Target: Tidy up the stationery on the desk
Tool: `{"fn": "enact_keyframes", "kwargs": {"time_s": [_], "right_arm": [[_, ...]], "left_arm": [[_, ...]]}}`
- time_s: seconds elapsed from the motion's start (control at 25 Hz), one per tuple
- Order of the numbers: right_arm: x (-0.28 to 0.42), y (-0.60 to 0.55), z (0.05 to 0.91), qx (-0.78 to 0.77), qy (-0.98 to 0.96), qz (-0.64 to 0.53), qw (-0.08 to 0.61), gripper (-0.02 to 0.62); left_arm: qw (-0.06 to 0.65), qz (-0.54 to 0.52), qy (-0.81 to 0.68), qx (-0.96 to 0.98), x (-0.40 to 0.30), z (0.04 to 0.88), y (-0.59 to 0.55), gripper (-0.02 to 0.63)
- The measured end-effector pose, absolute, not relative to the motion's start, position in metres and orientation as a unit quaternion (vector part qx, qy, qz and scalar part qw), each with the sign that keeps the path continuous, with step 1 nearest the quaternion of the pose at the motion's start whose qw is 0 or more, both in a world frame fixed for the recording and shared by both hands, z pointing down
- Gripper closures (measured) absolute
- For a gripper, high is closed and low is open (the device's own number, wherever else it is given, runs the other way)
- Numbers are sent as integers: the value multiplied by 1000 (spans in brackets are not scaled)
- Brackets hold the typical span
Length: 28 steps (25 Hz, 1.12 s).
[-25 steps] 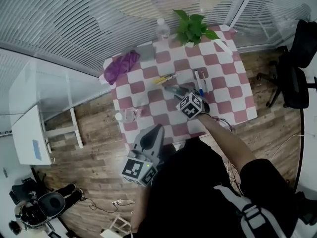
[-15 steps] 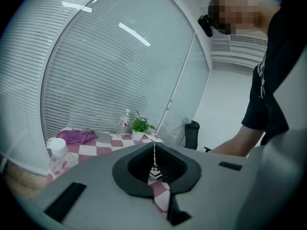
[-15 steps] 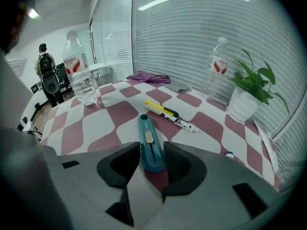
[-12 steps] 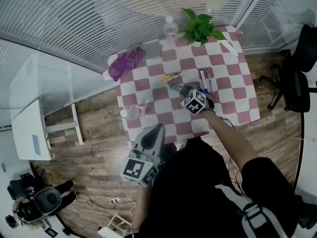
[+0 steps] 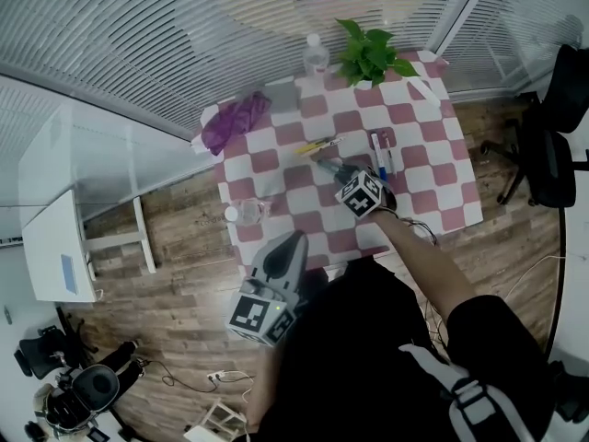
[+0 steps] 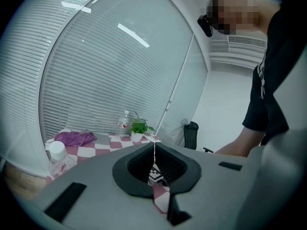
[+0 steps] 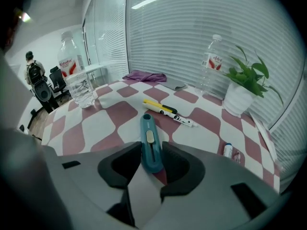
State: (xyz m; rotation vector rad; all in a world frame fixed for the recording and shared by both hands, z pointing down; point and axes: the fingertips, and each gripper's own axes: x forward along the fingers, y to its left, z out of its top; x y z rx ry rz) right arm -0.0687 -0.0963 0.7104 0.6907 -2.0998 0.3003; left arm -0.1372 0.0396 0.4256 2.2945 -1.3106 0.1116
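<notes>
Head view: my right gripper [image 5: 340, 175] over the checkered table [image 5: 433, 155], tips at the teal utility knife [image 5: 328, 166]; my left gripper [image 5: 293, 242] held off the table's near edge.
Left gripper view: jaws together, nothing between.
Right gripper view: jaws just closing, now against both sides of the utility knife, which lies flat on the table.

Checkered table [image 5: 433, 168], potted plant [image 5: 370, 58], purple cloth [image 5: 232, 121], right gripper [image 5: 336, 170] beside pens [image 5: 377, 153]
</notes>
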Motion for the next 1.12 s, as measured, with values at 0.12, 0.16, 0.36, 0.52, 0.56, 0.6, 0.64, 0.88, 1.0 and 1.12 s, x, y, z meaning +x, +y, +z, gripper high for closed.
{"fn": "enact_keyframes", "kwargs": {"time_s": [0.12, 0.16, 0.36, 0.52, 0.56, 0.6, 0.64, 0.88, 1.0, 1.12], "right_arm": [[-62, -95, 707, 299, -841, 137, 430, 443], [-60, -96, 705, 309, -838, 142, 426, 443], [-40, -103, 700, 368, -819, 168, 408, 445], [-19, -112, 696, 434, -788, 195, 390, 445], [-14, -114, 696, 448, -779, 201, 390, 445], [-8, -115, 696, 461, -770, 207, 389, 445], [-4, -116, 697, 474, -761, 216, 387, 445], [13, -115, 702, 528, -716, 261, 374, 445], [16, -116, 701, 546, -702, 266, 373, 445], [19, -117, 702, 560, -688, 277, 369, 445]], "left_arm": [[246, 41, -478, 842, -136, 426, 38, 571], [247, 41, -477, 842, -135, 425, 37, 571], [250, 39, -470, 846, -129, 426, 34, 571], [252, 40, -465, 848, -125, 428, 34, 572], [252, 41, -464, 848, -124, 428, 34, 571], [252, 41, -464, 848, -123, 427, 34, 572], [252, 41, -463, 849, -123, 427, 33, 571], [250, 41, -457, 852, -117, 427, 33, 571], [252, 41, -455, 853, -115, 427, 32, 571], [253, 41, -453, 854, -114, 427, 32, 571]]}}
